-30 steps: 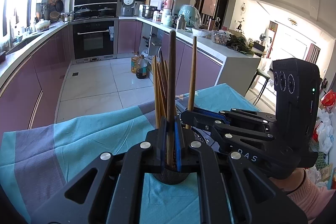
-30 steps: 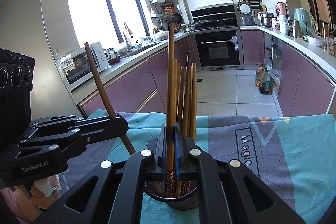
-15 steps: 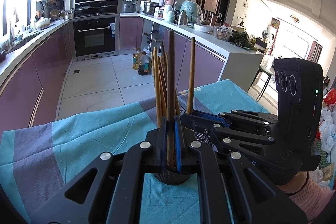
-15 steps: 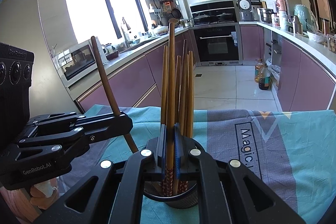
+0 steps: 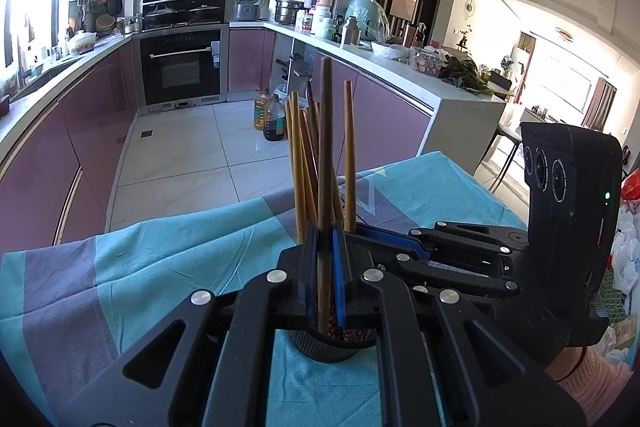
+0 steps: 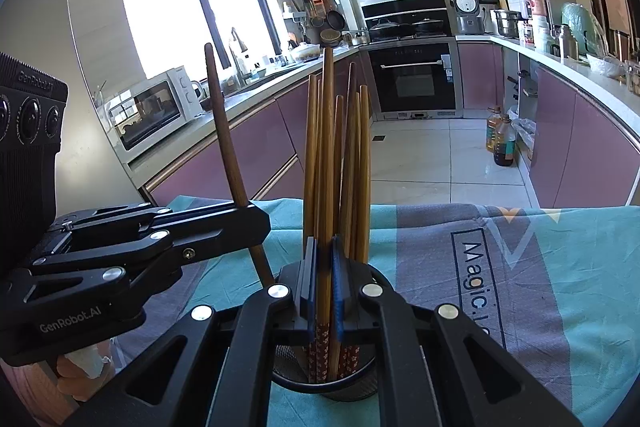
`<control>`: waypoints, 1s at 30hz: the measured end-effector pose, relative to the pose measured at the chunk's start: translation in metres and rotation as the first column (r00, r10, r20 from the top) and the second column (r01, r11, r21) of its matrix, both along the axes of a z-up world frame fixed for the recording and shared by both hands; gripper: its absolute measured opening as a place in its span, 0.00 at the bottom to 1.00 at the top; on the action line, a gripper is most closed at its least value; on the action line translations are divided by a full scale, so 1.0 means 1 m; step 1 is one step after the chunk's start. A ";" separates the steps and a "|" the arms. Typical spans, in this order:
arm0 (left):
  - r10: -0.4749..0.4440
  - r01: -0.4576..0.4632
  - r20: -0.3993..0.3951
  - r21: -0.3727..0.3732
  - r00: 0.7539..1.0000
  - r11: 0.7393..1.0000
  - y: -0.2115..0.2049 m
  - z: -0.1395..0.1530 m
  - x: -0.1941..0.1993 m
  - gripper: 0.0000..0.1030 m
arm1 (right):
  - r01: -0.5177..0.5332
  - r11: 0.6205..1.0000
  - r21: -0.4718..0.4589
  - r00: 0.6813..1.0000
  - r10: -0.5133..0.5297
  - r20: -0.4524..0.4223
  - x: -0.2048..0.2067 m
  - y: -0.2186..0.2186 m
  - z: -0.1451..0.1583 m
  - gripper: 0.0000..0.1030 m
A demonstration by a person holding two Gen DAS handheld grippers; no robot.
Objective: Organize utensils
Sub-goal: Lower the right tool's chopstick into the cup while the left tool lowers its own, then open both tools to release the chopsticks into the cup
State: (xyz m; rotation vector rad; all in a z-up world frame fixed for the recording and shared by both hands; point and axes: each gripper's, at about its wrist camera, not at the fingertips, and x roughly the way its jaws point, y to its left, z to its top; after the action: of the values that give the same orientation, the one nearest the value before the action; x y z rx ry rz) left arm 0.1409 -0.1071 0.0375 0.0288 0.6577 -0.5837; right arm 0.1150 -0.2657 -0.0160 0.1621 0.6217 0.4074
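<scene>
A black mesh holder [image 5: 332,345] stands on the teal and grey cloth [image 5: 140,259] and holds several wooden chopsticks [image 5: 302,163]. My left gripper [image 5: 325,279] is shut on a dark brown chopstick [image 5: 326,131], upright, its lower end down at the holder. My right gripper [image 6: 324,287] is shut on a lighter wooden chopstick [image 6: 327,131], its patterned end inside the holder [image 6: 324,383]. In the right wrist view the left gripper [image 6: 256,227] shows at left with the dark chopstick [image 6: 224,131] tilted. In the left wrist view the right gripper [image 5: 368,233] shows at right with its chopstick [image 5: 349,147].
The cloth-covered table ends just beyond the holder, with tiled kitchen floor [image 5: 192,155] past it. Purple cabinets [image 6: 248,147] and a white counter [image 5: 452,95] ring the room. Oil bottles [image 5: 269,119] stand on the floor. A printed logo [image 6: 478,287] marks the cloth.
Both grippers have lowered with their chopsticks towards the holder. The chopsticks now sit deeper among the bundle.
</scene>
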 end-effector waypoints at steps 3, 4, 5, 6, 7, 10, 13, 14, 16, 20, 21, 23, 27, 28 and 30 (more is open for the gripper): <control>0.006 -0.006 -0.006 0.002 1.000 1.000 0.000 -0.003 0.005 0.07 | 0.001 1.000 0.002 1.000 -0.001 -0.003 0.002 0.000 -0.001 0.06; 0.009 -0.009 -0.008 0.003 1.000 1.000 0.001 -0.005 0.005 0.07 | 0.001 1.000 0.003 1.000 -0.001 -0.004 0.003 -0.001 -0.001 0.06; 0.012 -0.012 -0.011 0.006 1.000 1.000 -0.001 -0.005 0.008 0.08 | 0.001 1.000 0.004 1.000 -0.001 -0.005 0.003 -0.001 -0.002 0.06; 0.012 -0.012 -0.015 0.008 1.000 1.000 -0.003 -0.006 0.011 0.08 | 0.000 1.000 0.004 1.000 0.000 -0.006 0.004 -0.001 -0.002 0.06; 0.014 -0.014 -0.016 0.009 1.000 1.000 -0.004 -0.009 0.009 0.08 | 0.001 1.000 0.004 1.000 -0.001 -0.006 0.004 0.000 -0.002 0.06; 0.016 -0.015 -0.026 0.012 1.000 1.000 -0.005 -0.013 0.013 0.08 | 0.002 1.000 0.005 1.000 -0.002 -0.007 0.005 -0.002 -0.002 0.06; 0.014 -0.014 -0.032 0.013 0.999 1.000 -0.005 -0.016 0.016 0.08 | 0.003 1.000 0.004 1.000 -0.003 -0.008 0.005 -0.003 -0.003 0.07; 0.013 -0.012 -0.036 0.014 0.999 1.000 -0.005 -0.017 0.017 0.08 | 0.003 1.000 0.004 1.000 -0.003 -0.007 0.005 -0.003 -0.003 0.08; 0.014 -0.013 -0.042 0.015 0.999 1.000 -0.006 -0.019 0.020 0.08 | 0.003 1.000 0.007 1.000 -0.003 -0.007 0.006 -0.003 -0.003 0.08; 0.012 -0.011 -0.061 0.015 0.998 1.000 -0.007 -0.027 0.023 0.08 | 0.005 1.000 0.009 1.000 -0.005 -0.009 0.005 -0.004 -0.004 0.08; 0.011 -0.011 -0.065 0.014 0.998 1.000 -0.006 -0.029 0.024 0.08 | 0.005 1.000 0.010 1.000 -0.005 -0.010 0.005 -0.004 -0.004 0.08; 0.014 -0.013 -0.068 0.008 0.998 1.000 -0.004 -0.030 0.024 0.08 | 0.003 1.000 0.010 1.000 -0.002 -0.008 0.004 -0.004 -0.004 0.08; 0.025 -0.026 -0.070 -0.009 0.997 1.000 0.001 -0.034 0.025 0.08 | 0.009 1.000 0.012 1.000 -0.009 -0.003 0.001 -0.005 -0.003 0.08; 0.031 -0.032 -0.067 -0.011 0.997 0.999 0.004 -0.034 0.025 0.10 | 0.011 1.000 0.014 1.000 -0.011 -0.001 0.000 -0.006 -0.003 0.10; 0.046 -0.047 -0.054 -0.017 0.998 0.999 0.009 -0.034 0.022 0.15 | 0.015 1.000 0.015 1.000 -0.015 0.004 -0.003 -0.008 -0.002 0.13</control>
State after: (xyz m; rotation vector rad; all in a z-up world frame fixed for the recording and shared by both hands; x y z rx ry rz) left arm 0.1627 -0.0985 0.0034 -0.0191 0.7029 -0.5469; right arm 0.1125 -0.2733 -0.0184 0.1799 0.6136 0.3983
